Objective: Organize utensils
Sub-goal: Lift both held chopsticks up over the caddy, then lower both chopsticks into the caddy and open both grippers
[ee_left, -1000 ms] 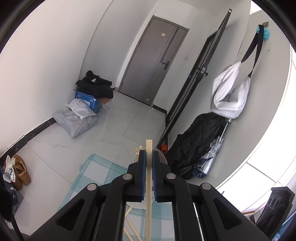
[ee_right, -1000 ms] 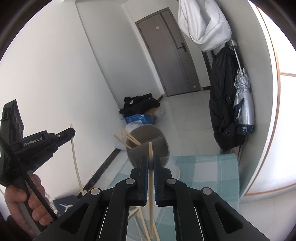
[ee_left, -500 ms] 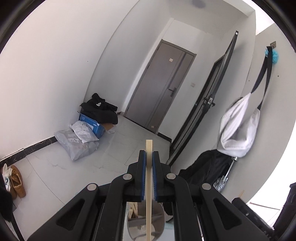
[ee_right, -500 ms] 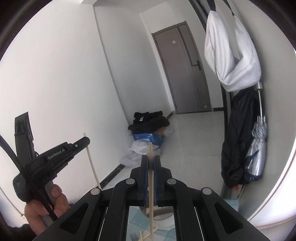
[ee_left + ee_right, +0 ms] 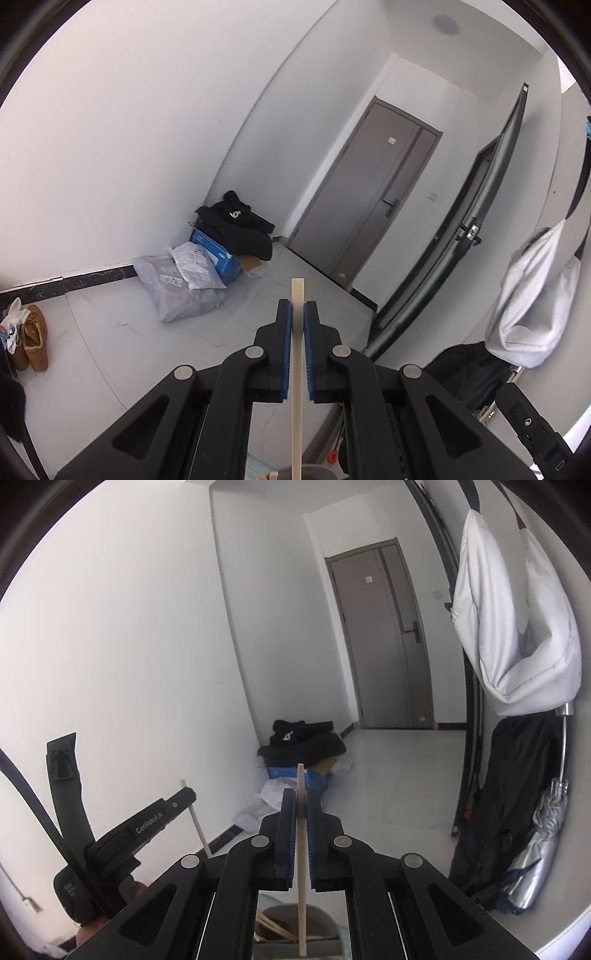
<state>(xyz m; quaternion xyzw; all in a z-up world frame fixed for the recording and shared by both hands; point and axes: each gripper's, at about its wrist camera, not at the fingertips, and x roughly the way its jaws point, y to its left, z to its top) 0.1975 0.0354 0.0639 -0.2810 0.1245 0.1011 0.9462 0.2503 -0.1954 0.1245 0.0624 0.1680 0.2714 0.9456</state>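
White walls (image 5: 147, 129) and a pale grey tiled floor (image 5: 110, 332) make up the hallway, with a black skirting strip along the wall's foot. A grey door (image 5: 384, 635) closes the far end, and a dark door leaf (image 5: 476, 236) stands open on the right. A white bag (image 5: 513, 627) hangs on the right wall above a black coat (image 5: 502, 805) and a folded silver umbrella (image 5: 543, 842). In the far corner a black garment (image 5: 236, 225) lies on a blue cardboard box (image 5: 218, 258), with grey plastic parcels (image 5: 181, 291) just beside it; a pair of tan shoes (image 5: 33, 339) sits by the left wall.

Low in the right wrist view, a grey round holder (image 5: 295, 926) contains several wooden chopsticks.

The left tongs (image 5: 297, 310) are clamped shut on 1 wooden chopstick (image 5: 297, 369), held upright. The right tongs (image 5: 301, 801) are likewise pinched on another chopstick (image 5: 301, 867), whose lower end hangs over the holder.
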